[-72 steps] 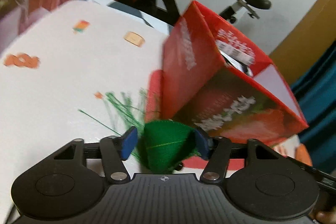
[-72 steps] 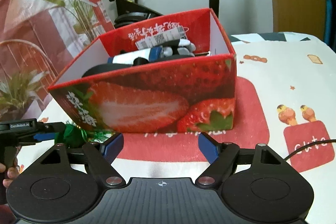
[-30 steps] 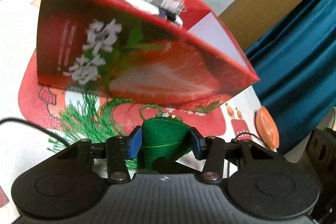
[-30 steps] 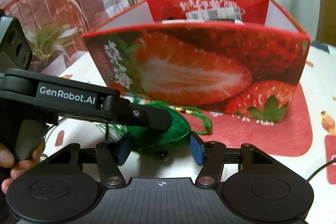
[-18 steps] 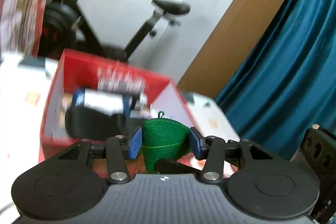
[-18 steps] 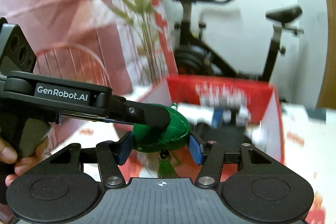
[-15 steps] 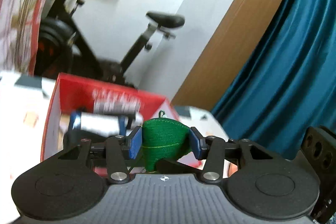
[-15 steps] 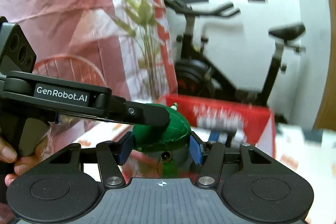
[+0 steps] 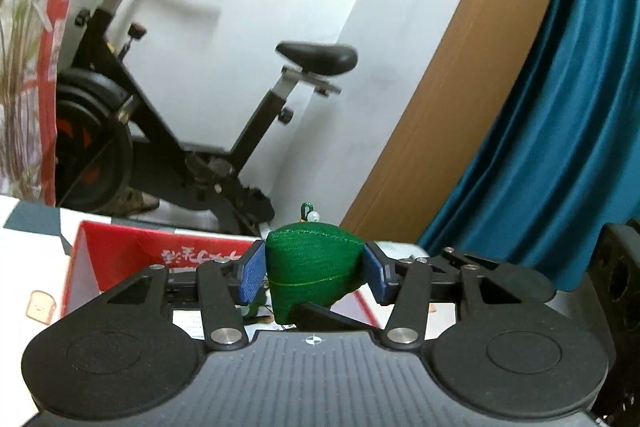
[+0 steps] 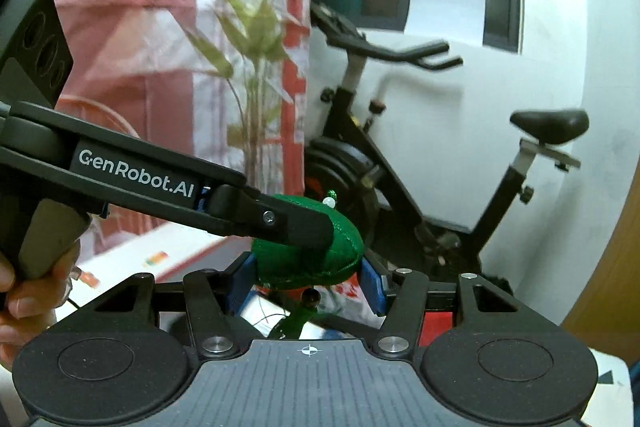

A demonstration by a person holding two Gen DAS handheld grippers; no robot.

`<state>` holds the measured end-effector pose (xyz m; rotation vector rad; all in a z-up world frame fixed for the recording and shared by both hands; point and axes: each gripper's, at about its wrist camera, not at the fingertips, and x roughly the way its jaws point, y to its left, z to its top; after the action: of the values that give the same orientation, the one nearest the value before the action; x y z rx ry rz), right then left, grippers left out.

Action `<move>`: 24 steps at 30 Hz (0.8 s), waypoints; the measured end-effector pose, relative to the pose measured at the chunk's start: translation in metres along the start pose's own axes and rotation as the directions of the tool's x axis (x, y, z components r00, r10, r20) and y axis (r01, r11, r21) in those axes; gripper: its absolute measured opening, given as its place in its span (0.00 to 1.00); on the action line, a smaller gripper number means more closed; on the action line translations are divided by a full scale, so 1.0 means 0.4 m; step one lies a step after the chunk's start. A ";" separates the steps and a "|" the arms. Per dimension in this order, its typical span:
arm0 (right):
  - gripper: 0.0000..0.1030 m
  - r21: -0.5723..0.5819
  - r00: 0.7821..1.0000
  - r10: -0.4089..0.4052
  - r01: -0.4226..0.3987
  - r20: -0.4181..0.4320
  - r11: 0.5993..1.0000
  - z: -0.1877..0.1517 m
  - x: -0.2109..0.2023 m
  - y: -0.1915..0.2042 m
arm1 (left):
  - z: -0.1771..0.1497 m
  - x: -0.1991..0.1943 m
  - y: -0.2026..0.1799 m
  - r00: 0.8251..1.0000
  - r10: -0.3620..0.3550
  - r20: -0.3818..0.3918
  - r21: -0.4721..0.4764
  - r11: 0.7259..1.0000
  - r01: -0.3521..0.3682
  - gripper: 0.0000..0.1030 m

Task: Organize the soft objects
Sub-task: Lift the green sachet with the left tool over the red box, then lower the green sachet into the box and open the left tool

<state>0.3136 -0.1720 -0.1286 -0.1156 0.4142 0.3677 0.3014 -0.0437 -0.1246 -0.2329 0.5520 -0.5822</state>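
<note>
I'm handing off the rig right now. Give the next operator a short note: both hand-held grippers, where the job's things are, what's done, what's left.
Left hand-held gripper: shut on the green pouch, pads on both sides.
Right hand-held gripper: also closed on the same green pouch, from a crossing angle.
Pouch: held in the air by both, its tassel hanging below, above the red strawberry box on the table.
Done: pouch picked up and brought over the open box, which already holds other items.
Left: lower it, open both grippers so it drops inside, then check the table for more soft things; none show in these views.
</note>
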 end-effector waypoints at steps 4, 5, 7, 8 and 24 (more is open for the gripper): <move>0.50 0.002 0.998 -0.015 0.015 -0.069 1.000 -0.042 0.087 -0.042 | -0.016 0.089 0.030 0.998 0.013 -0.055 -0.004 1.000 -0.013 0.52; 0.50 0.007 0.996 -0.017 0.018 -0.085 1.000 -0.054 0.104 -0.051 | -0.022 0.110 0.039 0.997 0.016 -0.071 -0.010 1.000 -0.016 0.52; 0.50 0.020 0.993 -0.020 0.022 -0.120 1.000 -0.076 0.137 -0.071 | -0.032 0.148 0.051 0.995 0.019 -0.098 -0.013 1.000 -0.021 0.52; 0.50 0.028 0.990 -0.020 0.025 -0.139 0.999 -0.085 0.153 -0.082 | -0.037 0.165 0.054 0.993 0.020 -0.112 -0.016 1.000 -0.022 0.52; 0.51 0.174 0.932 -0.057 0.126 -0.358 0.977 -0.155 0.242 -0.155 | -0.078 0.307 0.075 0.969 0.016 -0.248 -0.020 1.000 -0.021 0.54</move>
<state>0.3959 -0.2095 -0.2230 -0.0088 0.7940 0.2108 0.3834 -0.0918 -0.2134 -0.1766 0.8019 -0.5908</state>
